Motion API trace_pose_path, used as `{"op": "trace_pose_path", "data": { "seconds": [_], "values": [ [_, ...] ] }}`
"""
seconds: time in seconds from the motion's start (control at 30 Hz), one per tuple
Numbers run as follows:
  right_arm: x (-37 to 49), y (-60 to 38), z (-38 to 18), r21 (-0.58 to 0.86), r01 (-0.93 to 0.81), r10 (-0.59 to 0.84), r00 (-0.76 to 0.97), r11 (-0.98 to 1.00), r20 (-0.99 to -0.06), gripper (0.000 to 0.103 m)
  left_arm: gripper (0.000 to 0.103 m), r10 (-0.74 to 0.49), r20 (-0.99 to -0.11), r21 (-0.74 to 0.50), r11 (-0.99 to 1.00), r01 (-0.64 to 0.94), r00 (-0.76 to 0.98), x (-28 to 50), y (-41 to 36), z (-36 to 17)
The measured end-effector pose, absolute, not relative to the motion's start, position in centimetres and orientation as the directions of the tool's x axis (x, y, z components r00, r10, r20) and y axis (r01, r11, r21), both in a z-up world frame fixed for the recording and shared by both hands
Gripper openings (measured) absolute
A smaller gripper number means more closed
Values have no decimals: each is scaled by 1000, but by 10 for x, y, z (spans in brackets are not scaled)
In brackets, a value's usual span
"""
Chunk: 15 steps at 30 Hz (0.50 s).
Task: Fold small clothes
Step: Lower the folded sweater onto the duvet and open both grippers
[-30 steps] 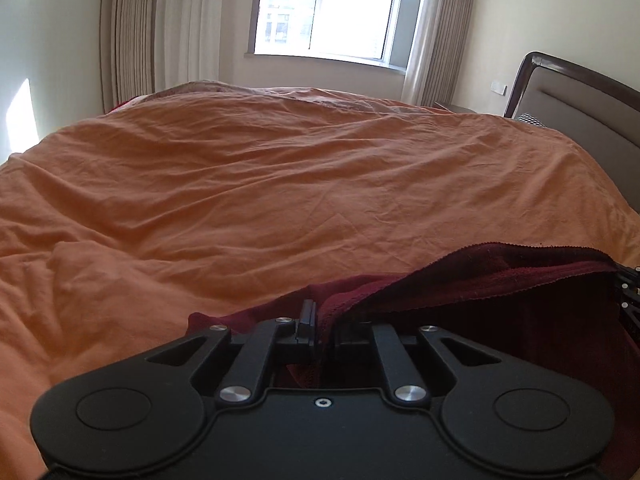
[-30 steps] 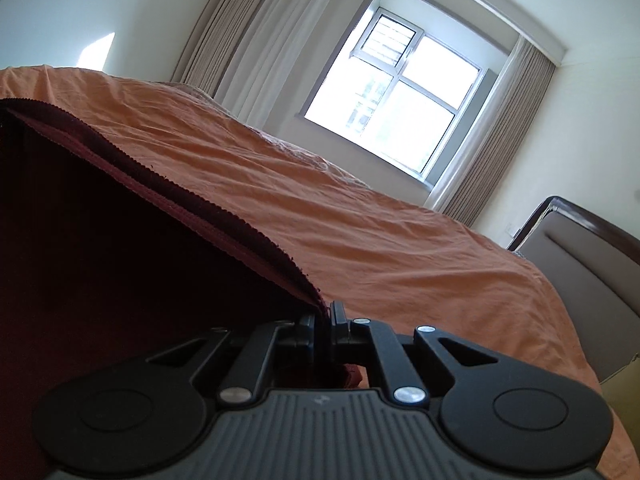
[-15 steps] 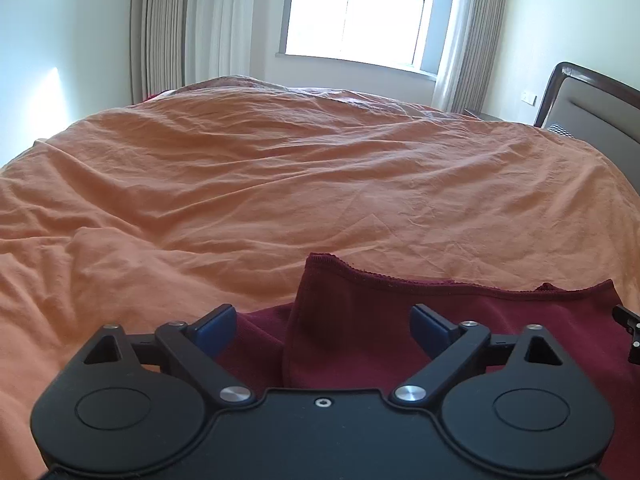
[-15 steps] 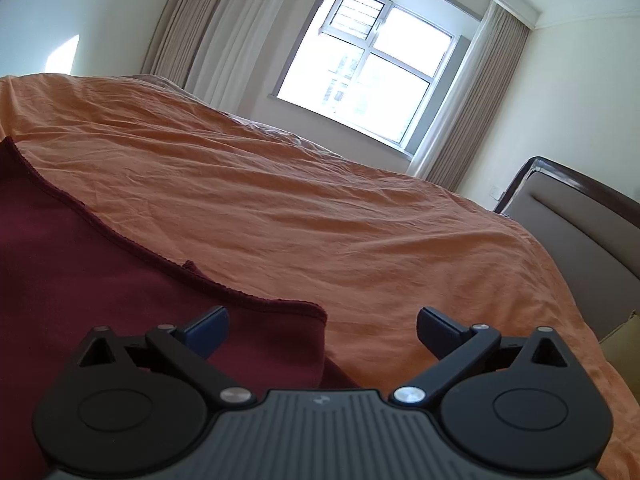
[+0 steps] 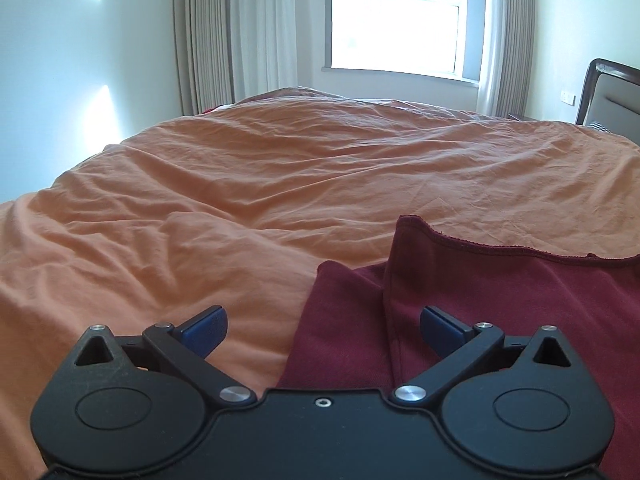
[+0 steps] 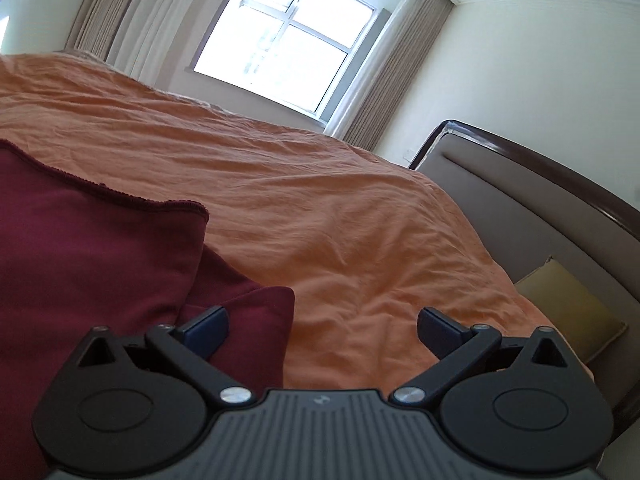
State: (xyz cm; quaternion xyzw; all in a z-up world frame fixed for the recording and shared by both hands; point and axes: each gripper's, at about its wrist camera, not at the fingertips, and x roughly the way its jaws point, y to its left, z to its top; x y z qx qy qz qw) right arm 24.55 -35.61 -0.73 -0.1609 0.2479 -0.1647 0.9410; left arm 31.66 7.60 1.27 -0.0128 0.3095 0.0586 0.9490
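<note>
A dark red garment (image 5: 500,300) lies folded on the orange bedspread (image 5: 280,184), with an upper layer laid over a lower one. My left gripper (image 5: 322,326) is open and empty, held above the garment's left edge. In the right wrist view the same garment (image 6: 88,248) fills the lower left, its folded corner near the middle. My right gripper (image 6: 322,326) is open and empty above the garment's right edge, with the left fingertip (image 6: 208,326) over the cloth and the right one over the bedspread (image 6: 320,200).
The bed's padded headboard (image 6: 540,208) with a dark wooden rim stands at the right, with a yellow-green pillow (image 6: 572,312) against it. A window (image 5: 396,16) and curtains (image 5: 236,28) are behind the far edge of the bed.
One second ago both grippers were shut on the garment's edge and held it up. They have opened, the cloth has dropped flat on the bed, and both grippers have drawn back.
</note>
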Motion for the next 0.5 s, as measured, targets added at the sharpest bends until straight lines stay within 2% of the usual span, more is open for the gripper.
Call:
{"op": "trace_pose_path", "data": {
  "seconds": [0.1, 0.23, 0.5],
  "values": [
    [215, -347, 1, -311, 233, -348, 852, 921, -392, 103, 102, 99, -581, -5, 992, -125, 808, 297, 77, 17],
    [185, -328, 2, -241, 191, -278, 868, 952, -412, 103, 102, 94, -594, -21, 991, -132, 799, 274, 74, 17],
    [155, -316, -14, -218, 241, -313, 860, 945, -404, 103, 102, 116, -633, -2, 988, -152, 765, 249, 71, 3]
  ]
}}
